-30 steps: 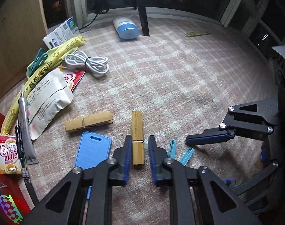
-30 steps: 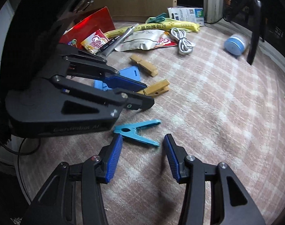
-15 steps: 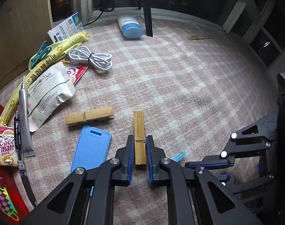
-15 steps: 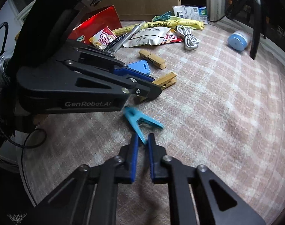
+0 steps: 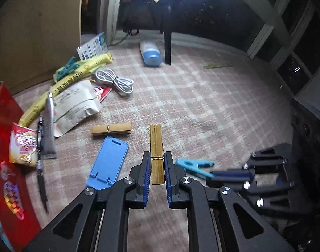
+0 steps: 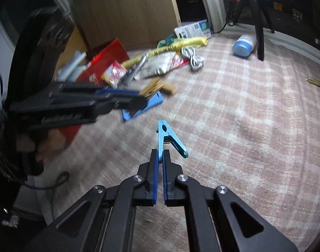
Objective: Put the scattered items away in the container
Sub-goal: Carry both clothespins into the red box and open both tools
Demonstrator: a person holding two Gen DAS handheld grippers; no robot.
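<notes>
My left gripper point(image 5: 156, 160) is shut on a wooden clothespin point(image 5: 156, 145), lifted above the checked cloth. In the right wrist view my right gripper point(image 6: 160, 155) is shut on one handle of a blue plastic clip point(image 6: 168, 138), also raised off the cloth. That clip point(image 5: 193, 166) shows at the lower right of the left wrist view, held by the blurred right gripper point(image 5: 231, 175). The left gripper point(image 6: 139, 103) crosses the right wrist view at the left. A red box point(image 5: 4, 147) stands at the far left; whether it is the container I cannot tell.
On the cloth lie a second wooden clothespin point(image 5: 111, 129), a blue phone stand point(image 5: 108, 164), a white pouch point(image 5: 76, 107), a yellow packet point(image 5: 76, 77), a white cable point(image 5: 115, 80), a creamer sachet point(image 5: 23, 147), a tube point(image 5: 48, 126), a pen point(image 5: 41, 163) and a blue-capped bottle point(image 5: 150, 52).
Both grippers have closed on their clips and lifted them off the cloth. The views have risen and tilted up, and the right gripper has turned the blue clip upright.
</notes>
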